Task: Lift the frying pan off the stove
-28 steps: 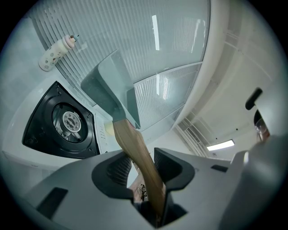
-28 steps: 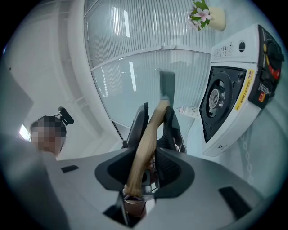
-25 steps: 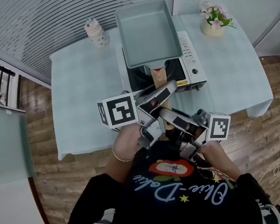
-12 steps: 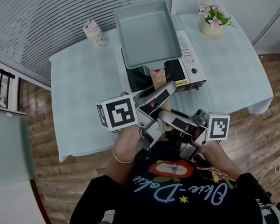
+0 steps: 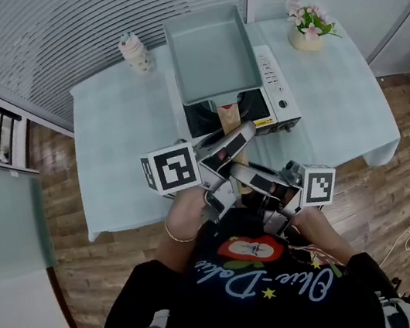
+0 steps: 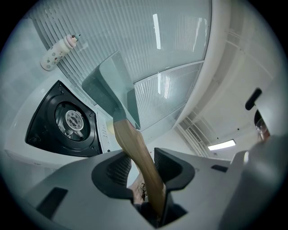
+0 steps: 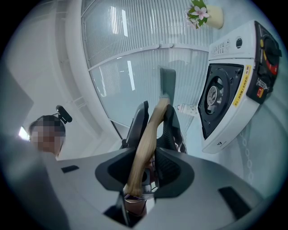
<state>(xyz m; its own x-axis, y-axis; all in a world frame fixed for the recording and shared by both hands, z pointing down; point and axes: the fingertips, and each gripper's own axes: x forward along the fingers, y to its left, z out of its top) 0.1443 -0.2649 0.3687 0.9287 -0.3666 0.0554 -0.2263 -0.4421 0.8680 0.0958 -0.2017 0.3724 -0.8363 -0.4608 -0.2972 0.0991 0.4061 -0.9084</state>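
Clamped at its wooden handle [image 5: 229, 116] by the left gripper [image 6: 143, 162] and right gripper [image 7: 146, 165], the frying pan [image 5: 211, 52] is best being raised level off the stove [image 5: 276, 84] at the table's [image 5: 121, 135] far edge.

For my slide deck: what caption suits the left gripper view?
Left claw clamps the wooden handle, holding the pan clear of the stove.

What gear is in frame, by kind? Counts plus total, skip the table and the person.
frying pan: 1
stove: 1
bottle: 1
flower vase: 1
hand-held gripper: 2, the left hand-held gripper and the right hand-held gripper, each clamped on the frying pan's wooden handle
Total: 6
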